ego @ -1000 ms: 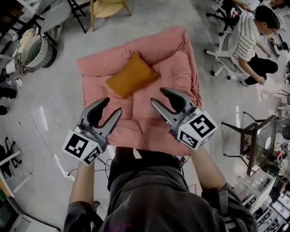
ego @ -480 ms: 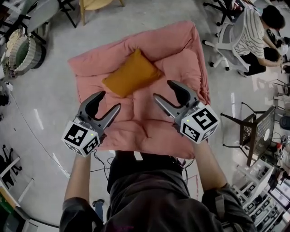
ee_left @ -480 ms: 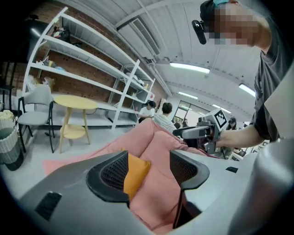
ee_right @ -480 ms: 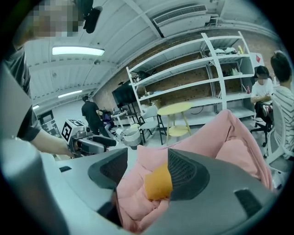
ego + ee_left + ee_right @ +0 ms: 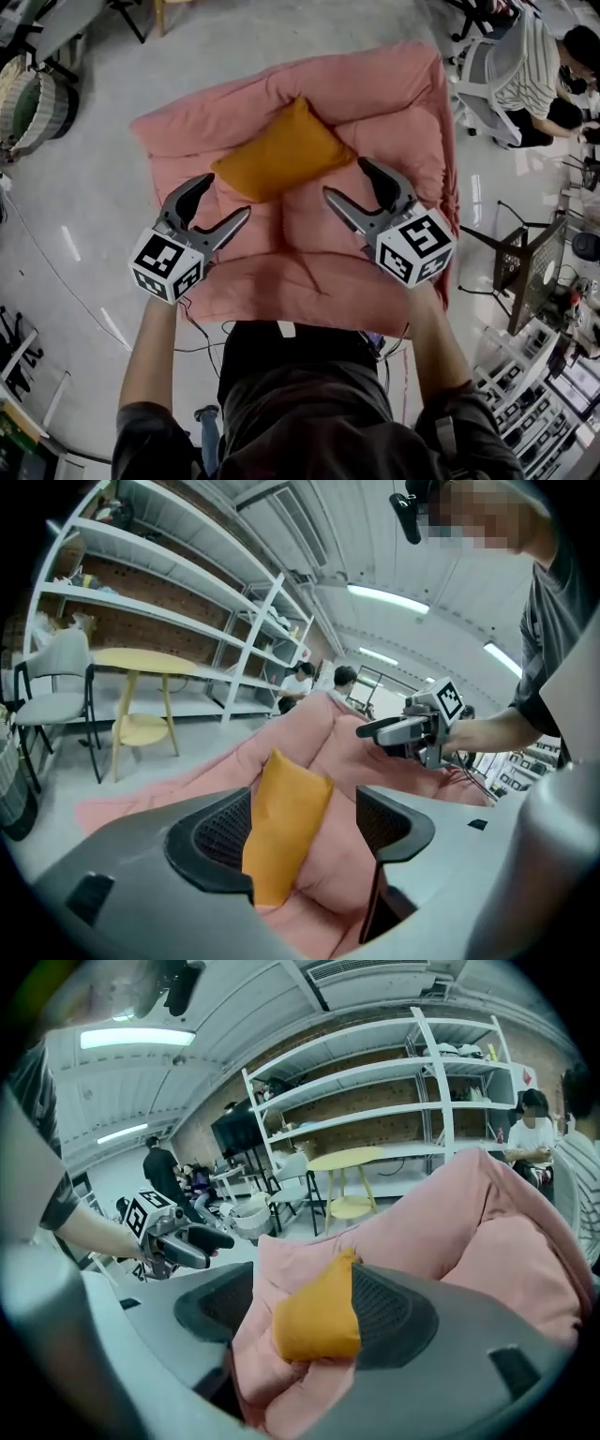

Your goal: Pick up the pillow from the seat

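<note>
An orange pillow (image 5: 281, 150) lies tilted across the middle of a pink cushioned seat (image 5: 384, 94) on the floor. My left gripper (image 5: 225, 195) hovers over the seat's near left part, just short of the pillow's left corner. My right gripper (image 5: 345, 178) hovers just off the pillow's right end. Both have just been opening their jaws, which stand wide with nothing pressed between them. In the left gripper view the pillow (image 5: 286, 817) shows beyond the jaws, and the right gripper (image 5: 366, 731) is behind it. In the right gripper view the pillow (image 5: 319, 1321) shows against the pink folds, with the left gripper (image 5: 220, 1239) beyond.
A person sits on an office chair (image 5: 534, 75) at the far right. A dark wire chair (image 5: 530, 281) stands right of the seat, a woven basket (image 5: 28, 103) far left. A yellow table (image 5: 141, 658), a grey chair (image 5: 56, 667) and white shelving (image 5: 187, 602) stand behind.
Both grippers have moved down and forward toward the pillow, and their jaws stand wider than before. The seat fills more of the head view.
</note>
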